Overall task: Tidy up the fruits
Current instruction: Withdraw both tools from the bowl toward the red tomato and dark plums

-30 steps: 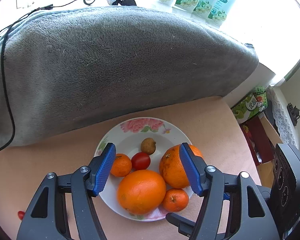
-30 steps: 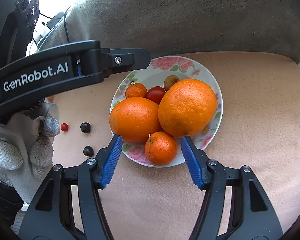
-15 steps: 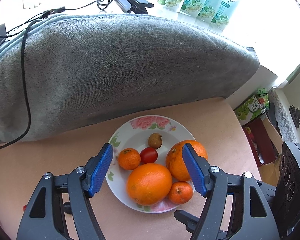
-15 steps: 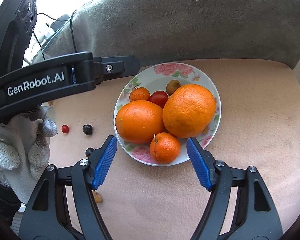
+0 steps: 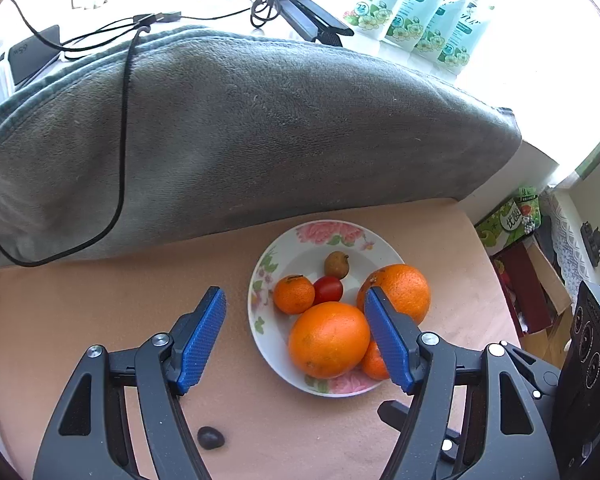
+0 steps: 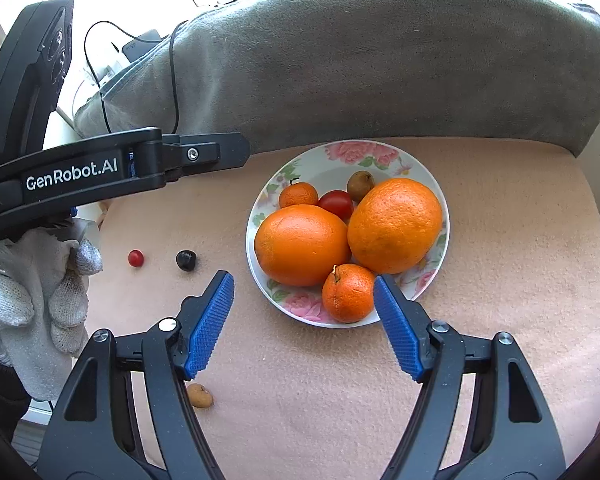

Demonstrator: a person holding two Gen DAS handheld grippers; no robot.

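Observation:
A floral white plate (image 5: pixel 296 248) (image 6: pixel 328 164) on the peach cushion holds two big oranges (image 5: pixel 328 338) (image 6: pixel 394 224), two mandarins (image 5: pixel 294 294) (image 6: pixel 348 294), a red tomato (image 6: pixel 336 203) and a small brown fruit (image 6: pixel 360 184). Loose on the cushion left of the plate lie a small red fruit (image 6: pixel 135 258), a dark fruit (image 6: pixel 186 260) (image 5: pixel 211 437) and a brown fruit (image 6: pixel 199 395). My left gripper (image 5: pixel 294 340) is open and empty, above the plate's left edge. My right gripper (image 6: pixel 302 322) is open and empty, just in front of the plate.
A grey blanket-covered backrest (image 5: pixel 240 128) rises behind the cushion, with a black cable (image 5: pixel 122 140) draped over it. Boxes and clutter (image 5: pixel 516 240) sit off the cushion's right edge. The left gripper's arm and gloved hand (image 6: pixel 40 288) fill the left of the right wrist view.
Both grippers have pulled back and up from the plate, staying open. The left gripper has shifted left, so the plate now sits right of its centre.

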